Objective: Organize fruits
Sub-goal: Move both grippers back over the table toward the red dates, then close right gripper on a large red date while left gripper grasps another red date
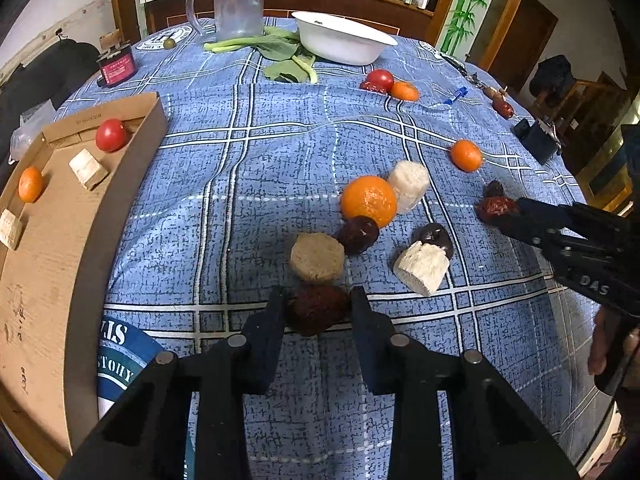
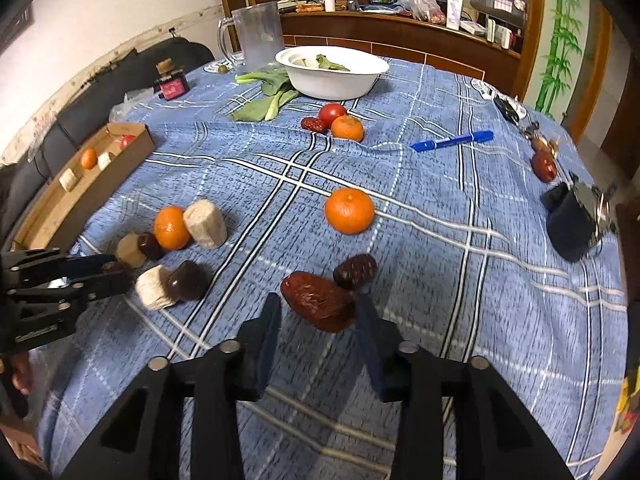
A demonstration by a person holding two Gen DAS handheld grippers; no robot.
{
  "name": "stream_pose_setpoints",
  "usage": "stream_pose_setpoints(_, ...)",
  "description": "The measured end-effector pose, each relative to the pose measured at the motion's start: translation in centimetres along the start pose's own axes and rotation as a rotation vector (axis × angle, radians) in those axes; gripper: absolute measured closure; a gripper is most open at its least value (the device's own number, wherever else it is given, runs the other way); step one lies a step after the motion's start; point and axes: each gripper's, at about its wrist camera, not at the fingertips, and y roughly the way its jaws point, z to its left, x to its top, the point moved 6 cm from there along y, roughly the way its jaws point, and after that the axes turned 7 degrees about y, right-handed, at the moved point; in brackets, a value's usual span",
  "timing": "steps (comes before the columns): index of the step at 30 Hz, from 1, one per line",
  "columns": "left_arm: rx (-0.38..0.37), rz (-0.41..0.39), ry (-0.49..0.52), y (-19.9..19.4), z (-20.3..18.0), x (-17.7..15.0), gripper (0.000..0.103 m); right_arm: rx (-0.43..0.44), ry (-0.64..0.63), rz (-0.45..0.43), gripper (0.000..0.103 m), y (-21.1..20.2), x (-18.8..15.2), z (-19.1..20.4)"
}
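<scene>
The shallow cardboard box (image 1: 132, 148) at the table's left edge holds a red tomato (image 1: 111, 135), a small mandarin (image 1: 30, 184) and two pale cut blocks, one in the middle (image 1: 88, 169) and one at the near wall (image 1: 10, 227). The white basin (image 2: 332, 80) at the far side shows a green leaf (image 2: 330, 64) inside only from the right wrist view; the left wrist view sees just its outer wall. The clear pitcher (image 1: 238, 0) beside it looks empty, though its frosted wall makes that hard to judge. The left gripper (image 1: 318, 308) has its jaws spread on either side of a dark red date (image 1: 318, 308) lying on the blue plaid tablecloth (image 1: 240, 200), the fingers close to the fruit, but contact is not clear. The right gripper (image 2: 318, 312) is likewise spread around a larger red date (image 2: 318, 300), which lies tilted across the gap, nearer the right finger. A darker date (image 2: 355, 271) sits just behind it. The blue marker (image 2: 452, 141) shows plainly in the right wrist view, and each camera catches the other gripper from the side.
</scene>
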Motion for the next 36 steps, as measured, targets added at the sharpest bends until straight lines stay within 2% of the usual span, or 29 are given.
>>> stream_pose_setpoints(3, 0.008, -0.002, 0.007, 0.0, -0.2, 0.0, 0.072, -0.013, -0.021, 0.054, 0.057, 1.5, -0.1, 0.2)
stream_pose_setpoints(6, 0.001, -0.007, -0.004, 0.0, 0.0, -0.1, 0.072, -0.035, -0.028, 0.031, 0.058, 1.4, 0.2, 0.2)
stream_pose_setpoints(10, -0.003, -0.007, -0.006, 0.0, 0.0, 0.0, 0.072, 0.005, 0.025, 0.048, 0.057, 1.6, 0.4, 0.0)
stream_pose_setpoints(14, -0.009, -0.005, -0.012, 0.1, 0.0, 0.1, 0.072, 0.002, 0.021, 0.034, 0.057, 2.0, 0.7, 0.3)
stream_pose_setpoints(15, -0.009, -0.005, -0.011, 0.1, 0.0, 0.1, 0.072, -0.001, 0.024, 0.032, 0.061, 1.9, 0.7, 0.3)
stream_pose_setpoints(16, -0.009, -0.006, -0.01, 0.1, 0.0, 0.1, 0.072, 0.002, 0.029, 0.034, 0.073, 1.9, 0.7, 0.3)
stream_pose_setpoints(25, -0.072, -0.026, -0.029, -0.7, 0.5, -0.9, 0.073, -0.002, 0.04, 0.005, 0.072, -1.5, -1.3, 0.0)
stream_pose_setpoints(36, -0.073, -0.046, 0.021, -3.6, -0.5, -2.1, 0.072, 0.004, 0.073, -0.032, 0.072, -4.1, -3.3, 0.9)
